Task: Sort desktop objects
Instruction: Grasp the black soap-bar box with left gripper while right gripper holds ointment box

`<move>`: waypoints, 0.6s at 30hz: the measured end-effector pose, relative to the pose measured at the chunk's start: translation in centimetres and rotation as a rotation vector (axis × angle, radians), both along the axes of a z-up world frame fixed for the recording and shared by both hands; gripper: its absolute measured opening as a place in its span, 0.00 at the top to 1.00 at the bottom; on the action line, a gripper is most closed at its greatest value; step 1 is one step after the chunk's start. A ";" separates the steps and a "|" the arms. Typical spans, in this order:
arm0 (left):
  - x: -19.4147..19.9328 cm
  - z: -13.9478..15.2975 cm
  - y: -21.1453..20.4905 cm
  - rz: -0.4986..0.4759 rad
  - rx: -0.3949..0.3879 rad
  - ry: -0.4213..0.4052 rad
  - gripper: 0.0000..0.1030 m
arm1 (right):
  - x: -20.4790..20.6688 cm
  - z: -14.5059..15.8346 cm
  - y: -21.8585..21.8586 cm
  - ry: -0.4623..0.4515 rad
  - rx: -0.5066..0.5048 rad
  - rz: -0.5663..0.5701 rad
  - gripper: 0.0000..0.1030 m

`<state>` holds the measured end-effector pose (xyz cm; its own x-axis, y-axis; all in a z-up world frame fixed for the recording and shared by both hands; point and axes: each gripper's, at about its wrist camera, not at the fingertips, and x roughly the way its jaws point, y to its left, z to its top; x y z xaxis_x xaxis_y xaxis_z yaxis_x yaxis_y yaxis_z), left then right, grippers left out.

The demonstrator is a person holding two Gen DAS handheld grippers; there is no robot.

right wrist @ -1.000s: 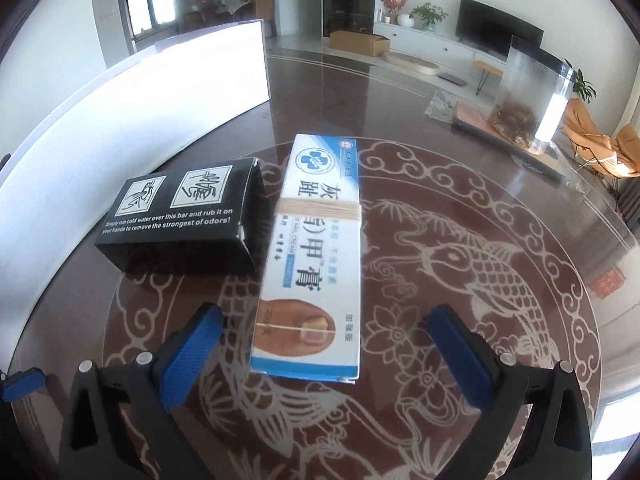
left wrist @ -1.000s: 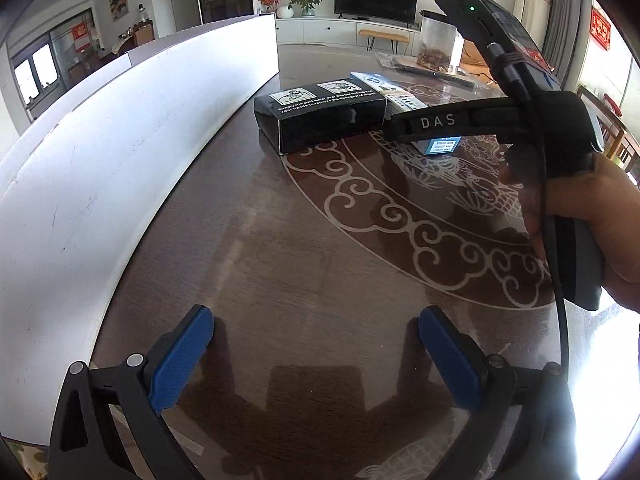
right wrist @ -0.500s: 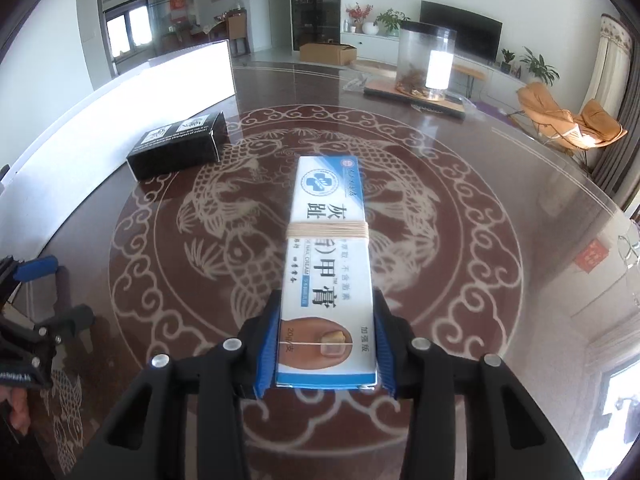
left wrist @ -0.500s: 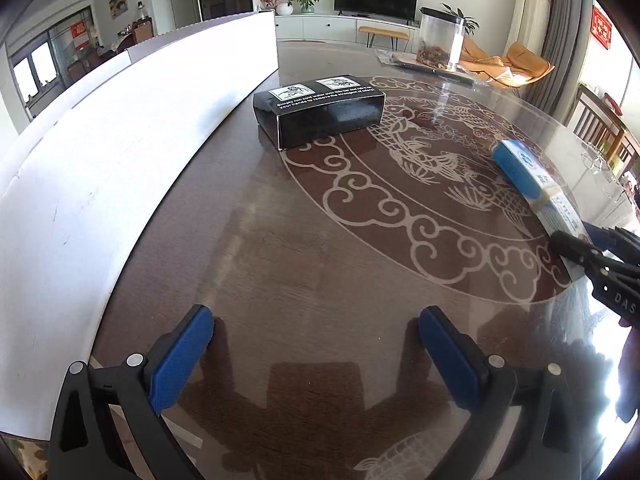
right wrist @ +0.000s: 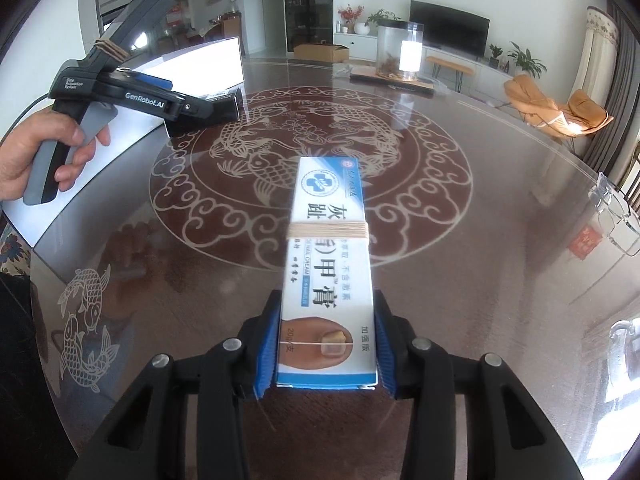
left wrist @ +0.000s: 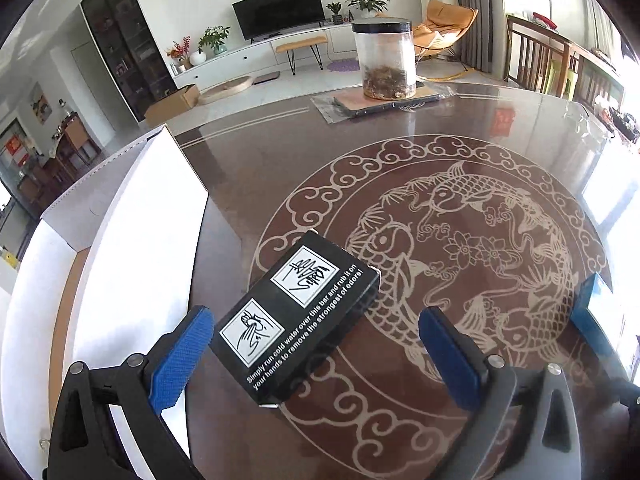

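Observation:
A black soap box (left wrist: 296,320) with white pictograms lies on the glass table top, between the blue pads of my open left gripper (left wrist: 316,356), nearer the left pad; the pads do not touch it. My right gripper (right wrist: 326,344) is shut on a long blue-and-white nail cream box (right wrist: 330,264) bound with rubber bands, holding it by its near end above the table. The cream box's end shows at the right edge of the left wrist view (left wrist: 596,312). In the right wrist view the left gripper (right wrist: 120,96) hides most of the black box (right wrist: 224,108).
A white open cardboard box (left wrist: 120,240) stands along the table's left side. A clear jar (left wrist: 384,60) on a mat stands at the far edge. The round glass table (right wrist: 500,220) has a carved fish pattern. Chairs and a TV stand lie beyond.
My left gripper has moved forward to the black box, which now sits between its open pads. My right gripper, shut on the cream box since half a second ago, has drawn back slightly.

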<state>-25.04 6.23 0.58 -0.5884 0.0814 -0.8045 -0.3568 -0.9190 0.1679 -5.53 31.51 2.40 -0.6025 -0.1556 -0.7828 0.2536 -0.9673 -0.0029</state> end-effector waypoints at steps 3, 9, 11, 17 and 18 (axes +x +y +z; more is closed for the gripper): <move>-2.5 -1.2 -0.8 0.001 0.062 -0.054 0.00 | 0.0 0.0 0.0 0.000 0.000 0.000 0.59; -2.2 -3.4 1.4 -0.119 -0.064 -0.026 0.00 | 0.0 0.0 0.0 0.000 0.000 0.000 0.59; -1.5 -3.4 1.6 -0.138 -0.068 -0.021 0.01 | 0.0 0.0 0.0 0.000 0.000 0.000 0.59; 2.3 -2.8 1.9 -0.083 -0.081 0.020 0.40 | 0.1 0.0 0.0 0.000 0.000 -0.001 0.59; 3.5 -2.7 2.0 -0.061 -0.069 0.019 0.40 | 0.1 0.0 0.0 0.000 0.000 -0.001 0.59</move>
